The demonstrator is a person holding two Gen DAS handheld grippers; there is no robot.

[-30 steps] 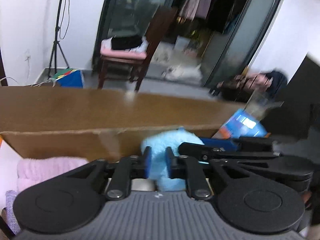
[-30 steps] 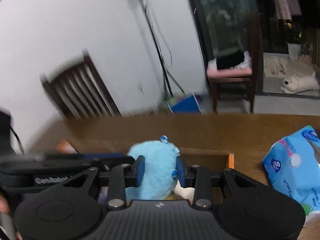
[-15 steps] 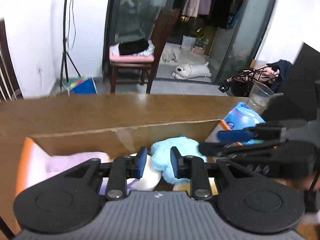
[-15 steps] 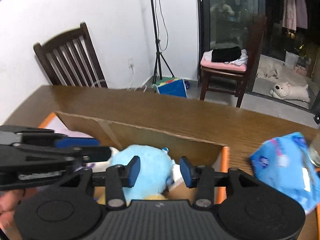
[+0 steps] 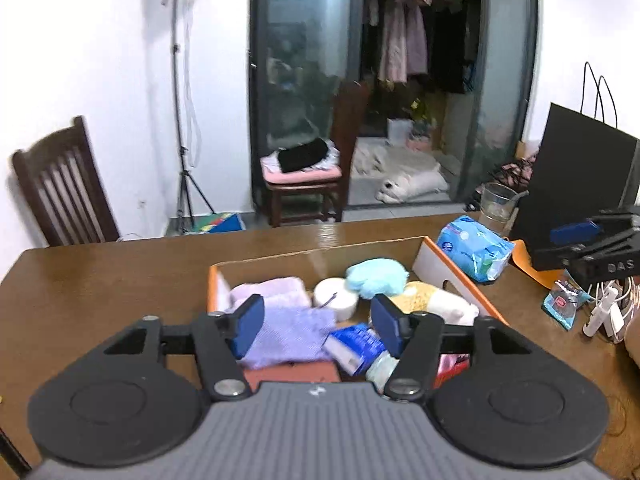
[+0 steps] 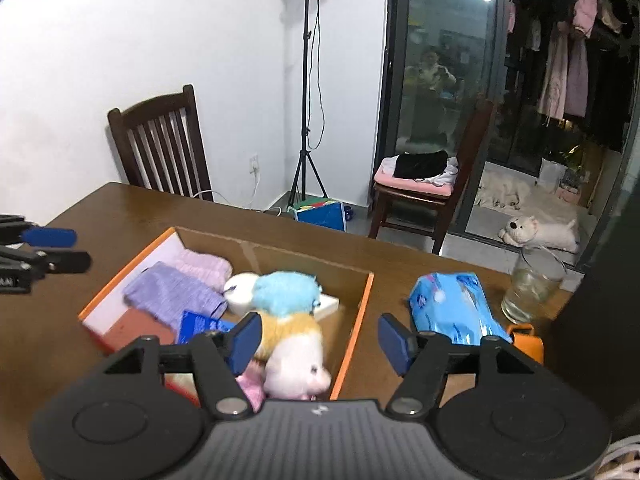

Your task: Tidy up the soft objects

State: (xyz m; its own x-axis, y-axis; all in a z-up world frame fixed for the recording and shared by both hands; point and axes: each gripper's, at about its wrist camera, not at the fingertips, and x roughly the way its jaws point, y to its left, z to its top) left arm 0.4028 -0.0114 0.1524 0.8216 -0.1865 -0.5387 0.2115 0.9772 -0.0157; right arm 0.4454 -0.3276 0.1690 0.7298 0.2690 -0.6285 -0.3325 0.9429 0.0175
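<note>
Left wrist view
- Left gripper [image 5: 316, 322]: fingers spread wide, nothing between them; raised above the near end of the box.
- Cardboard box [image 5: 452, 276]: orange-edged, on the wooden desk [image 5: 100, 280], toward its middle.
- Contents: pale blue plush [image 5: 376, 276] against the far wall; white roll [image 5: 334, 298] just left of it; lilac knit cloth [image 5: 292, 332] and pink cloth [image 5: 272, 288] at the left side.
- Right gripper [image 5: 576, 240]: seen side-on by the desk's right edge, well apart from the box.

Right wrist view
- Right gripper [image 6: 318, 338]: fingers wide, empty.
- Blue tissue pack [image 6: 456, 306]: outside the box, just beyond and right of the fingers, long axis running away from the camera; judged the next item, and the right gripper is the nearer.
- Drinking glass [image 6: 532, 284]: right of the pack, near enough to be knocked.
- White-and-yellow plush [image 6: 296, 348]: in the box's near right corner, below the blue plush.

Change from a second ago
- Blue plush: then pinched by both grippers, now released in the box.
- Both grippers: opened and drawn back upward.
</note>
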